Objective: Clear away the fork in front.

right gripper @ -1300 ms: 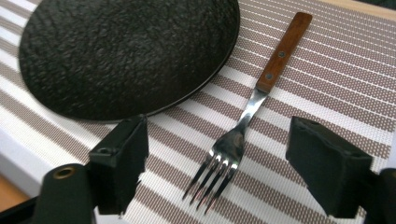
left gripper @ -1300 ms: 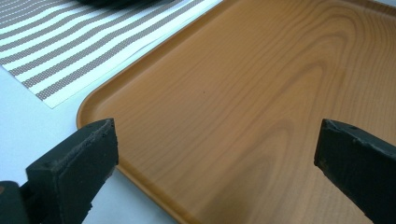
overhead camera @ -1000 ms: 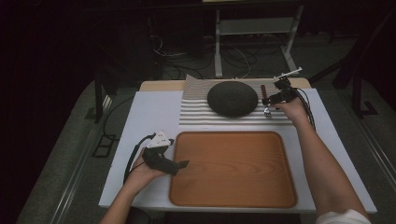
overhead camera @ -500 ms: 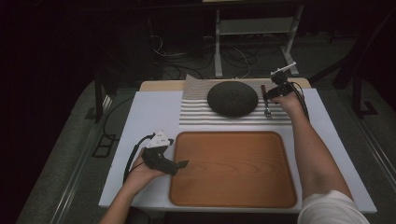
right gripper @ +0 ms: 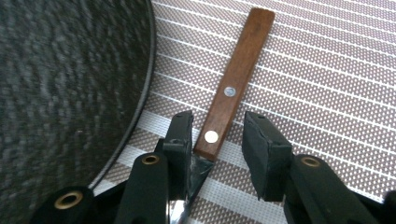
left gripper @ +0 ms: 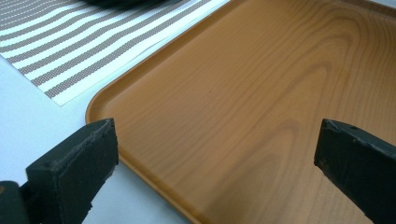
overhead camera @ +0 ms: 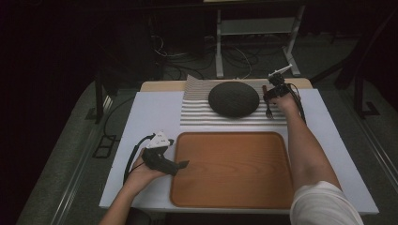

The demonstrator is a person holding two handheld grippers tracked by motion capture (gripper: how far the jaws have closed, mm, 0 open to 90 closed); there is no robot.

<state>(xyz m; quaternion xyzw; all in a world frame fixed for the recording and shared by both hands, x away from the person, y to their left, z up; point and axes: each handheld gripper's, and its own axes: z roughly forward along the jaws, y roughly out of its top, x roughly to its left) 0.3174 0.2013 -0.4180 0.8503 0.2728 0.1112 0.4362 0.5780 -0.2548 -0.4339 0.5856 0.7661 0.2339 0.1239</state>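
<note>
1. I have the right gripper (right gripper: 217, 140) down at the far right of the striped placemat (overhead camera: 197, 115), straddling a wooden-handled utensil (right gripper: 233, 84) that lies flat just beside the dark round plate (overhead camera: 233, 99).
2. Its jaws have just been closing, with the handle between them. The left pad looks to be at the handle's edge and the right pad stands off it with mat showing in the gap, so I judge nothing is gripped yet.
3. I come in near the rivets, where handle meets metal, probably so the piece lifts level.
4. My left gripper (overhead camera: 180, 165) rests on the table, jaws spread wide and empty over the near-left corner of the wooden tray (left gripper: 261, 93), likely waiting there.
5. The tray is bare, a likely destination.
</note>
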